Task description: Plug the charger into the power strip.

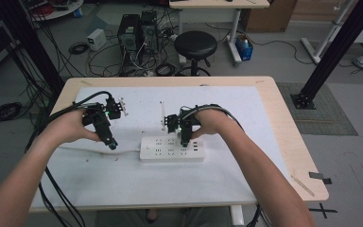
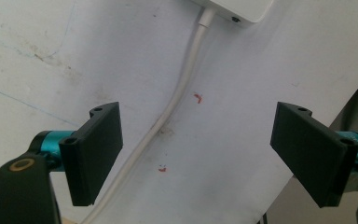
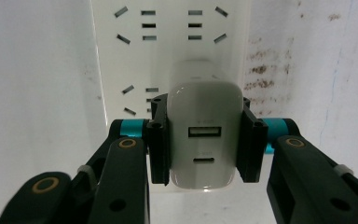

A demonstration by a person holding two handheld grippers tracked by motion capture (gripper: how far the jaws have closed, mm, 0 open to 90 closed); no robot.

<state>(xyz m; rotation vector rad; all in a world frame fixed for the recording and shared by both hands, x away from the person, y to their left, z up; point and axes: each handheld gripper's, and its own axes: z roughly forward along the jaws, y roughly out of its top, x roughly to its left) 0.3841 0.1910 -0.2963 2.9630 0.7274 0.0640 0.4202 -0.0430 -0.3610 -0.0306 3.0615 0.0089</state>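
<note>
Your right gripper (image 3: pixel 205 140) clamps the white charger (image 3: pixel 204 135), hiding the power strip (image 3: pixel 168 46) sockets beneath at frame centre, while your left gripper (image 2: pixel 198 154) gapes over the cord (image 2: pixel 177 102).

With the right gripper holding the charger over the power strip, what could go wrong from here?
1. The right gripper clamps the charger by its smooth sides, so it may slip or tilt when pushed.
2. The power strip lies free on the table. The left gripper is open above the cord and holds nothing, so the strip may slide.
3. Whether the prongs meet the slots is hidden, so they may jam.
</note>
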